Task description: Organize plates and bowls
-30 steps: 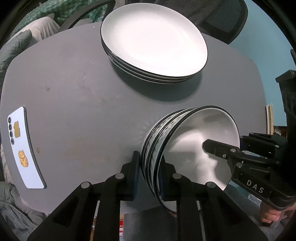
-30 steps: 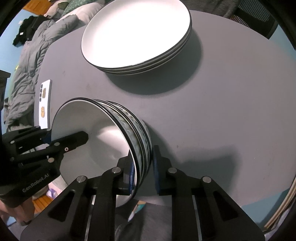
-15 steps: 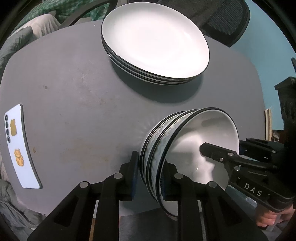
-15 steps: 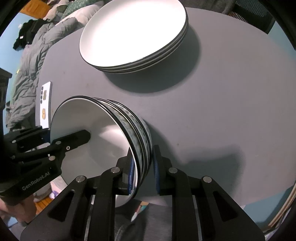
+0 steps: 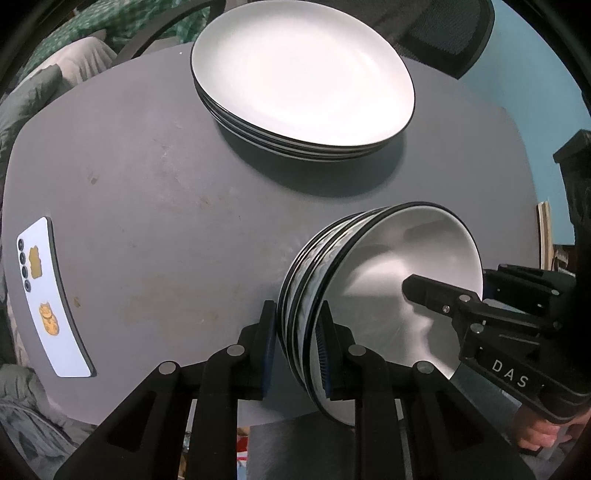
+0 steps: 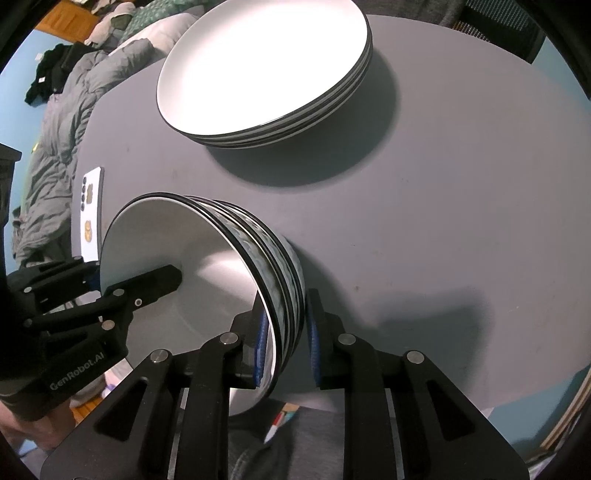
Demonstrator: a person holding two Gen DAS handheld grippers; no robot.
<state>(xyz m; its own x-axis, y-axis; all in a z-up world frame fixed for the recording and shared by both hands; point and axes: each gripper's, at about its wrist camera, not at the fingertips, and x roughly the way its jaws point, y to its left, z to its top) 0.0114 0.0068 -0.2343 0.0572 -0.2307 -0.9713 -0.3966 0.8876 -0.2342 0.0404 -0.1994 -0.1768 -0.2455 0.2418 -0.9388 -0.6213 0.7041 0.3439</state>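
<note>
A stack of nested white bowls with black rims and patterned sides (image 5: 391, 280) (image 6: 207, 273) is held between both grippers over the near edge of the grey table (image 5: 166, 206). My left gripper (image 5: 297, 343) is shut on the stack's rim on one side. My right gripper (image 6: 284, 343) is shut on the rim on the opposite side; it also shows in the left wrist view (image 5: 491, 310). The left gripper also shows in the right wrist view (image 6: 92, 295). A stack of white plates with black rims (image 5: 299, 70) (image 6: 266, 62) sits at the far side of the table.
A white phone with stickers (image 5: 46, 295) (image 6: 90, 210) lies face down near the table's left edge. A black office chair (image 5: 450, 33) stands behind the table. Grey bedding (image 6: 55, 147) lies to the left.
The held bowl stack has shifted slightly away from the near table edge, toward the plates. Both grippers keep their hold.
</note>
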